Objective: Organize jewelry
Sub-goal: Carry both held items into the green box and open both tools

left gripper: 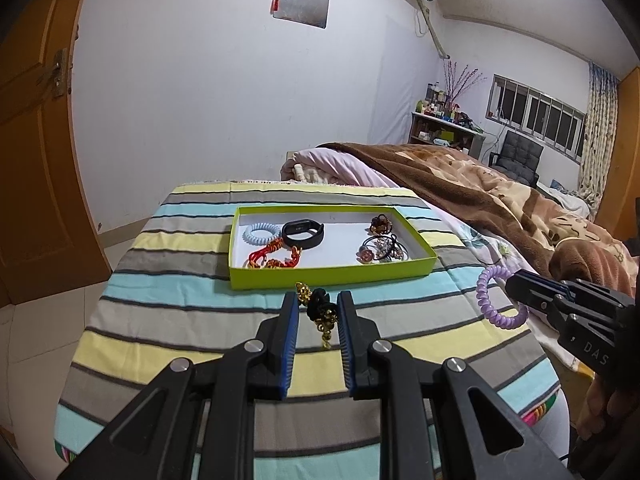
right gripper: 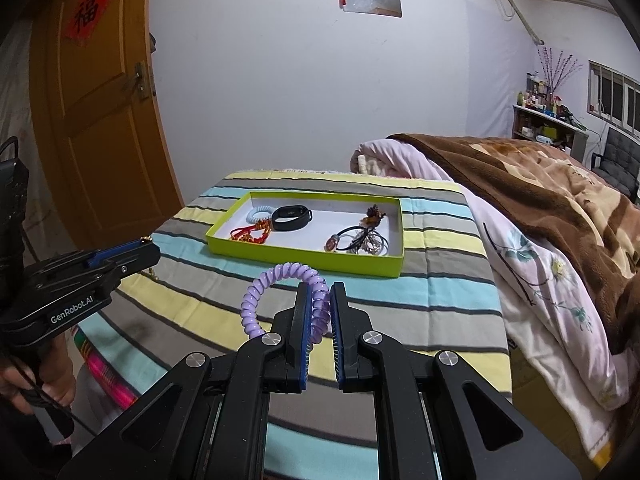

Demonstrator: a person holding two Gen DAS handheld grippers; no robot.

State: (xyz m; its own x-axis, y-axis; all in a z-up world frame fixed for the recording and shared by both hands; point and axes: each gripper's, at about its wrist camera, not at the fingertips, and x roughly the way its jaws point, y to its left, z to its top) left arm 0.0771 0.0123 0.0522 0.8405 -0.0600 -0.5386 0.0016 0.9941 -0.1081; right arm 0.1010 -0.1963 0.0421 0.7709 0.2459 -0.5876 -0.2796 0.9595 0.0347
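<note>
A lime-green tray (left gripper: 320, 277) (right gripper: 288, 259) lies on the striped tablecloth and holds a pale blue coil tie (left gripper: 261, 234), a black wristband (left gripper: 303, 234) (right gripper: 291, 217), a red and gold cord piece (left gripper: 274, 258) and dark hair ties with charms (left gripper: 382, 249) (right gripper: 362, 240). My left gripper (left gripper: 318, 304) is shut on a black hair tie with gold beads (left gripper: 323, 312), just in front of the tray. My right gripper (right gripper: 320, 294) is shut on a purple coil hair tie (right gripper: 280, 296) (left gripper: 498, 300), held above the cloth right of the left gripper.
The striped tablecloth (left gripper: 192, 320) (right gripper: 420, 312) covers a small table. A bed with a brown blanket (left gripper: 500, 196) (right gripper: 540, 184) borders it on the right. A wooden door (right gripper: 100, 120) stands at the left. A hand (right gripper: 36, 380) holds the left gripper's handle.
</note>
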